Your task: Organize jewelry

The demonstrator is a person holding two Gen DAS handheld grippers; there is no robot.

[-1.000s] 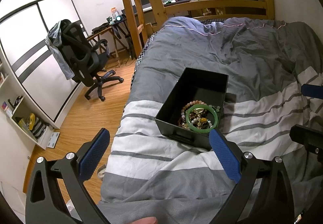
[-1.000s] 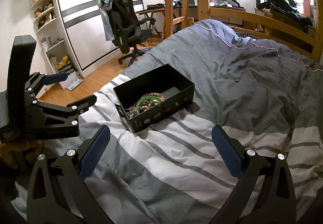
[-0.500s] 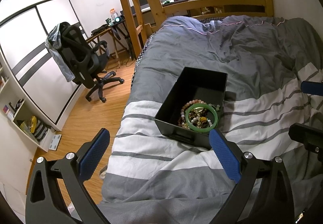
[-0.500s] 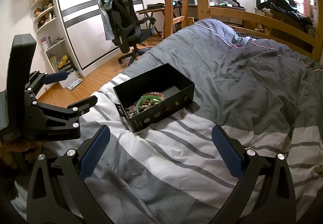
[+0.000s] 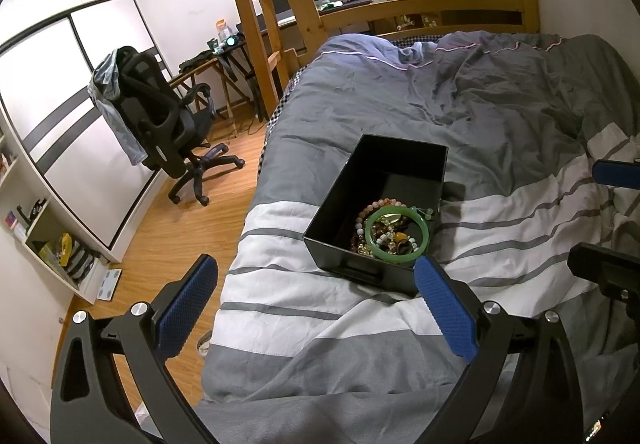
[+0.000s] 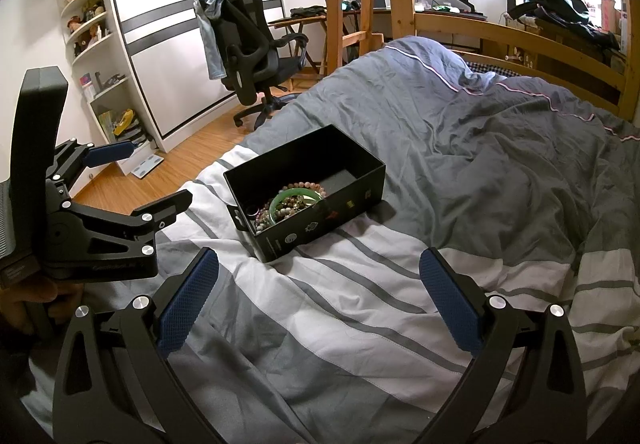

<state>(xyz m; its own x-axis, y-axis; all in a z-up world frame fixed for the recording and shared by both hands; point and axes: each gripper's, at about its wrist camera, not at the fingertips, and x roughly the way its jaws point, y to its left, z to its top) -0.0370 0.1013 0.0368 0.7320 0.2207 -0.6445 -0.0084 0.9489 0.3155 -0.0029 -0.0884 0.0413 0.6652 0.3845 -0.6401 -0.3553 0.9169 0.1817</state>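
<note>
Jewelry (image 5: 390,230) lies heaped in the black box (image 5: 372,172) on the bed (image 5: 320,300). Left gripper (image 5: 316,308) and right gripper (image 6: 320,298) hover wide open, empty; pinch the green bangle (image 5: 397,234) by its rim.

Glossy black box (image 5: 360,212), cloth duvet (image 5: 500,116), wooden floor (image 5: 192,228)

A black box (image 5: 378,200) in the middle of the frame holds a green bangle (image 5: 397,235) and beaded bracelets (image 5: 370,210) in pink, white, amber and brown tones. Under it the bed (image 5: 500,116) wears a duvet of dark grey, with broad white bands and thin grey stripes toward the lower half of the frame. Both tongs, left (image 5: 316,310) and right (image 6: 318,302), are black with blue textured pads, and at upper left a black chair (image 6: 256,40) stands on an orange-brown wood floor (image 5: 200,228).
</note>
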